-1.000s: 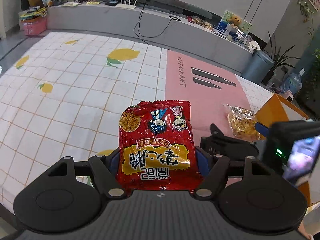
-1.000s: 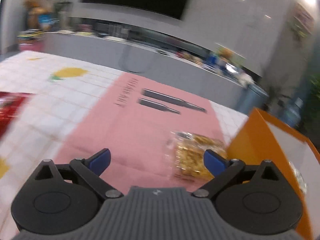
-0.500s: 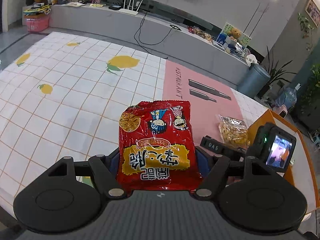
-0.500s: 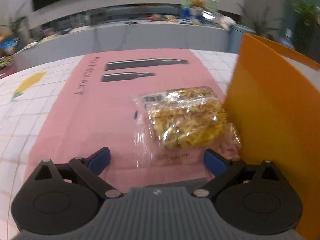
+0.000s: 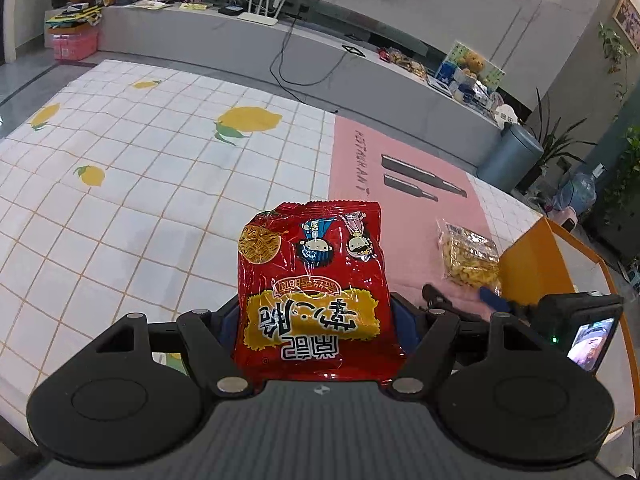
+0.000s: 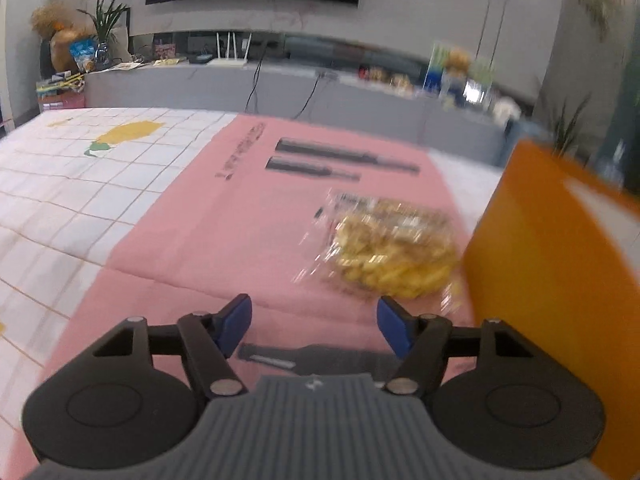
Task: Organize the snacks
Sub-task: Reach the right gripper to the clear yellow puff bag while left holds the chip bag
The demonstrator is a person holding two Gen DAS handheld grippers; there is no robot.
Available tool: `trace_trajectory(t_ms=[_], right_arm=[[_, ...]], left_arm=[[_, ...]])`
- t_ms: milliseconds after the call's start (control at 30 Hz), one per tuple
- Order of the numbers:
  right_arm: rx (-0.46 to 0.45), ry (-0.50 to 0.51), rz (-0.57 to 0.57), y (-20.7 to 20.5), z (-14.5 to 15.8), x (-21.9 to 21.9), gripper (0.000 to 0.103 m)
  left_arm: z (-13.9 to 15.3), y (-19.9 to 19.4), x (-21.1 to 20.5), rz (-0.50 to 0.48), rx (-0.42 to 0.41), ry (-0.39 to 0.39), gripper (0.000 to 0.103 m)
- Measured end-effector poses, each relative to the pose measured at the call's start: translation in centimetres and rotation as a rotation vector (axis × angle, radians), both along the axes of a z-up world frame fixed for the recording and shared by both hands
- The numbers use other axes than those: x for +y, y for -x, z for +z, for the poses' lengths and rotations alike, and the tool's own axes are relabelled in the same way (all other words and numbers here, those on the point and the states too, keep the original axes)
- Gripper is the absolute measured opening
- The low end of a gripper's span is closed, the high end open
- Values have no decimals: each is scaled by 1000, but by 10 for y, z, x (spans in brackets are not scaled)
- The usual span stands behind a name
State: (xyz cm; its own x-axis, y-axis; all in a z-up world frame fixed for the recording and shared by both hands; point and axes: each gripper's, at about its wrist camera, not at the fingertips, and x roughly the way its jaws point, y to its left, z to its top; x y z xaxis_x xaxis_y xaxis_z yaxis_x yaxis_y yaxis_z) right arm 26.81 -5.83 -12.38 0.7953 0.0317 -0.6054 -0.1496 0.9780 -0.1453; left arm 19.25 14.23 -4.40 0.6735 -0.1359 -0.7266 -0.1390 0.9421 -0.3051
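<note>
A red snack packet printed with cartoon faces and yellow lettering stands clamped between the two fingers of the left gripper, its lower half pinched by the blue pads and its top edge pointing away over the table. Below it spreads a white checked tablecloth patterned with yellow lemons, with a pink placemat laid over its right part.

A clear bag of yellow snacks lies flat on the pink placemat, its right end touching or just beside the wall of an orange box that stands at the table's right edge. In the left wrist view the same bag sits to the right of the red packet, next to the orange box.

The right gripper hangs low over the placemat just on the near side of the clear bag, its blue-padded fingers spread apart with nothing between them. In the left wrist view one blue fingertip of the right gripper shows just short of the bag. The right wrist view is blurred toward its right side.

Beyond the table runs a long grey counter with a white router on it, and a grey bin stands on the floor at far right.
</note>
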Motion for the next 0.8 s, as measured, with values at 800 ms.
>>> trace_trajectory(t_ms=[800], right_arm=[[47,31,-81,-91,-19,-10,99]], left_arm=[[-1,-3,-18,-77,-24,-83,84]])
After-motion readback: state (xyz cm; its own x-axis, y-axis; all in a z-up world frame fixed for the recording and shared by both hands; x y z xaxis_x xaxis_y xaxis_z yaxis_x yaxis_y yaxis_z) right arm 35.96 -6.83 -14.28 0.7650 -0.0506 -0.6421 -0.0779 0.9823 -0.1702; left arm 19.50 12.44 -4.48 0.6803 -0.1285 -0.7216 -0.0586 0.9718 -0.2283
